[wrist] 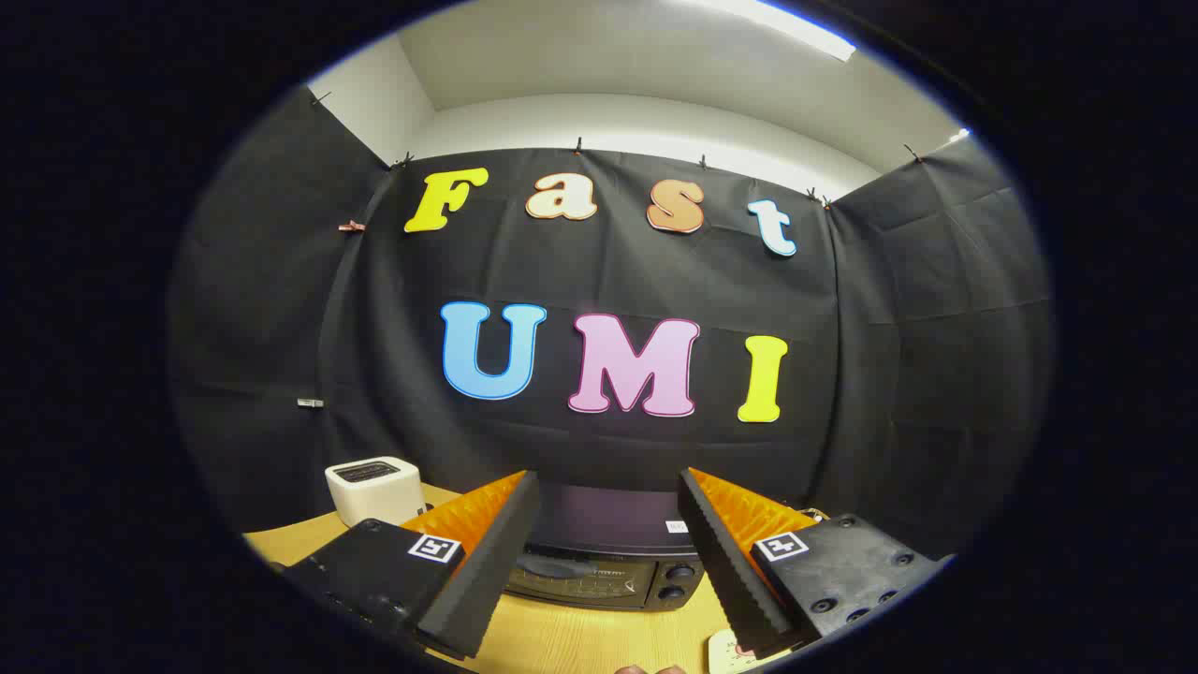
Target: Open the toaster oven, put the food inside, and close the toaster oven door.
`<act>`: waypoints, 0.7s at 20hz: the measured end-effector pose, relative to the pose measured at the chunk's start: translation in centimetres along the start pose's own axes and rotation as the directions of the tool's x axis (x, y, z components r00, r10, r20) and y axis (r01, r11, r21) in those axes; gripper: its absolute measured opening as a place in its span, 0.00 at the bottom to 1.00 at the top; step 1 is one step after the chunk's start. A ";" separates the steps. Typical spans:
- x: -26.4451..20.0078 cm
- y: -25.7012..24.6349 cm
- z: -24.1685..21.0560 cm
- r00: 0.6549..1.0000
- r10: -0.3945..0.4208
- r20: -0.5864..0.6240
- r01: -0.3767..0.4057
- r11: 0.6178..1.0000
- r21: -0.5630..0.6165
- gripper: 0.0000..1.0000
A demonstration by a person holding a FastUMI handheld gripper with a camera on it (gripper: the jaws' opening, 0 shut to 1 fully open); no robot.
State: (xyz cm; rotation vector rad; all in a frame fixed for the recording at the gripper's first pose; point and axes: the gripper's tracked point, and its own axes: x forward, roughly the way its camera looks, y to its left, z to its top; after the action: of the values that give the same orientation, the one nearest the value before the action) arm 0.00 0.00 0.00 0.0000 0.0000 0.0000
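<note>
**Hand-held gripper lined up with the closed toaster oven, nothing grasped yet**

Gripper view: The hand-held gripper (608, 552) shows in the lower middle of the frame with its two fingers spread wide apart. Nothing is between them and nothing is pressed by them. I judge that they are held open like this because the first step, opening the door, needs room to go around the handle.

In the gap between the fingers, a little beyond the tips, stands the toaster oven (608, 562), low in the centre of the frame. It sits on the wooden worktop (562, 641) with its front turned to the camera. The door (576, 580) looks closed, and a long handle (557, 566) runs across its upper part. Two round knobs (676, 580) are at the right side of the front. The oven is centred between the fingers, which probably is on purpose, so that a straight move forward brings them to the handle.

At the lower left of the frame, behind the left finger, a small white toaster (374, 487) stands on the worktop, apart from the oven; it seems not to belong to the task.

At the bottom edge, right of centre, a pale plate (725, 655) is partly seen, with something small and reddish on it that may be the food; it is too much cut off to tell. It lies near the front of the worktop, probably to be easy to reach after the door is open.

The task seems to be at its very beginning: the door is not yet opened.
</note>
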 end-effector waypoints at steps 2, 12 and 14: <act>-0.3 0.3 -0.2 1.000 0.004 -0.010 -0.004 1.000 0.006 0.98; -1.0 0.5 -1.2 0.999 -0.004 -0.046 0.006 0.999 0.033 0.98; -1.2 0.3 -1.6 0.998 -0.008 -0.057 0.010 0.999 0.030 0.98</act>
State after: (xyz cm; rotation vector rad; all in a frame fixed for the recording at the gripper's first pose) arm -1.17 0.27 -1.58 0.0306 0.0574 -0.0089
